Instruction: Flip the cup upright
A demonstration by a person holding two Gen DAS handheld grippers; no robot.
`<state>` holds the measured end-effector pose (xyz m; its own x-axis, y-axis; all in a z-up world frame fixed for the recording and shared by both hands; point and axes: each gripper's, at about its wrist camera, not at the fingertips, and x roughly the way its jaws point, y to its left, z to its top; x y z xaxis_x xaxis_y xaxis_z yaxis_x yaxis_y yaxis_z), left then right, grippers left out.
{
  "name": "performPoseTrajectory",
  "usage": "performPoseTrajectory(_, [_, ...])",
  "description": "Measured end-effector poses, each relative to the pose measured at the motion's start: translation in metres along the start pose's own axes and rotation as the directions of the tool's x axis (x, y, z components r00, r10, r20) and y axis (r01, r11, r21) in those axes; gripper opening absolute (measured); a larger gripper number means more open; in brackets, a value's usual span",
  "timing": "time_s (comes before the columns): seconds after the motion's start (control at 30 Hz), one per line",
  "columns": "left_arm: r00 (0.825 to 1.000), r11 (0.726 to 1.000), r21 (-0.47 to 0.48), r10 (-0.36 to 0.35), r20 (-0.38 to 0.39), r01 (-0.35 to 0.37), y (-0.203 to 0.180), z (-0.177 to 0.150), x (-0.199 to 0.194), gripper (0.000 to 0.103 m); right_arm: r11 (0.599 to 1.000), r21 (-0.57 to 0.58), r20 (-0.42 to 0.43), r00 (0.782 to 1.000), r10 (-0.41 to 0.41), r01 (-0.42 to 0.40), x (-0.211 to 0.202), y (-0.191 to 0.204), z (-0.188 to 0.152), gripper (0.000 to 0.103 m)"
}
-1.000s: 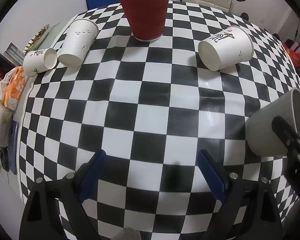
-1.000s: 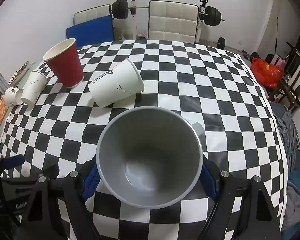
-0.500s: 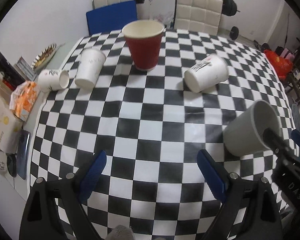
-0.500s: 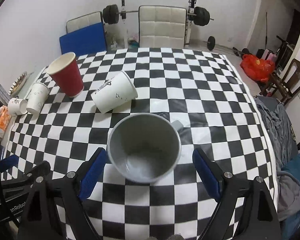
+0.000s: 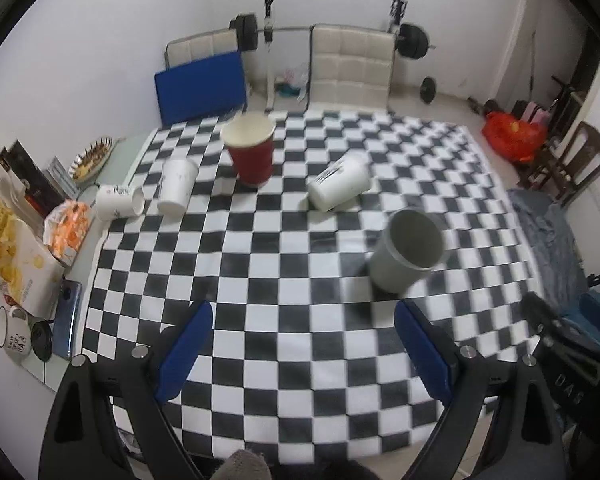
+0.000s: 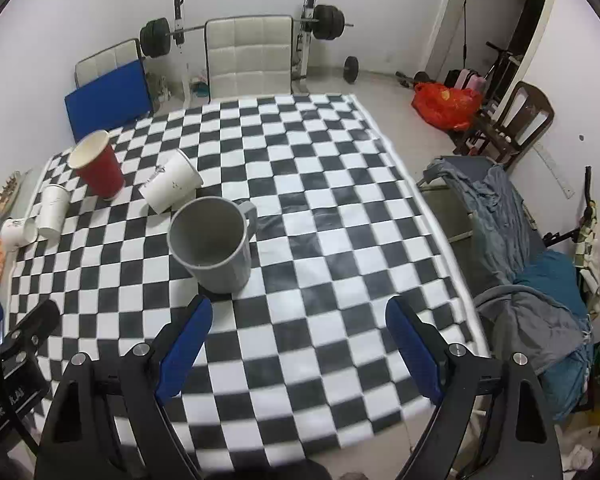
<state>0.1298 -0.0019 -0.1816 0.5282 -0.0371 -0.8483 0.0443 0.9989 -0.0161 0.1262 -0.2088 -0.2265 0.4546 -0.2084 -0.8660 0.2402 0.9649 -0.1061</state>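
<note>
Grey mug (image 6: 214, 244) stands upright on the checkered desk (image 6: 340, 208), mouth up, with its handle (image 6: 249, 213) pointing to the far side; in the left wrist view the same mug (image 5: 406, 250) shows only its body and open mouth, and the handle is hidden behind it. Neither claw touches it. The right claw (image 6: 298, 342) is spread wide and holds nothing, its blue pads on either side of bare checkered cloth, the mug just beyond the left pad. The left claw (image 5: 302, 346) is also wide open and empty above the near part of the desk; the lower parts of both claws are cut off by the picture edge. Behind the mug a white paper cup (image 6: 171, 187) lies on its side, with dark marks on its wall that are too small to read. A red paper cup (image 6: 97, 164) stands upright further left. Near the left edge another white cup (image 5: 177, 190) looks to stand mouth down, though this is hard to tell, and a small white cup (image 5: 120, 207) lies on its side beside it, partly off the cloth. In the left wrist view the picture is somewhat blurred. At the left border lie snack bags (image 5: 16, 248) and a phone (image 5: 67, 318), only partly clear.
</note>
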Motion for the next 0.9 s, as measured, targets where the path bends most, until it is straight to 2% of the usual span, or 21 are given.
performPoseTrajectory(0.27, [0.993,1.000,0.008,0.005,0.117,-0.006,-0.017,-0.008,-0.104,0.093,1.000,-0.029,0.110,0.994,0.014,-0.010,-0.116,-0.033,-0.004,0.090])
performPoseTrajectory(0.5, [0.983,1.000,-0.013,0.015,0.184,-0.012,-0.021,-0.014,-0.163,0.093,0.999,-0.023,0.229,0.973,0.038,-0.033,-0.200,-0.056,-0.001,0.090])
performPoseTrajectory(0.7, [0.979,0.999,-0.030,0.020,0.203,-0.015,-0.022,-0.014,-0.191,0.093,0.997,-0.046,0.264,0.962,0.069,-0.059,-0.241,-0.064,-0.002,0.090])
performPoseTrajectory(0.9, [0.975,0.999,-0.042,0.021,0.222,-0.012,-0.023,-0.017,-0.209,0.093,0.997,-0.050,0.284,0.956,0.073,-0.061,-0.260,-0.072,-0.001,0.090])
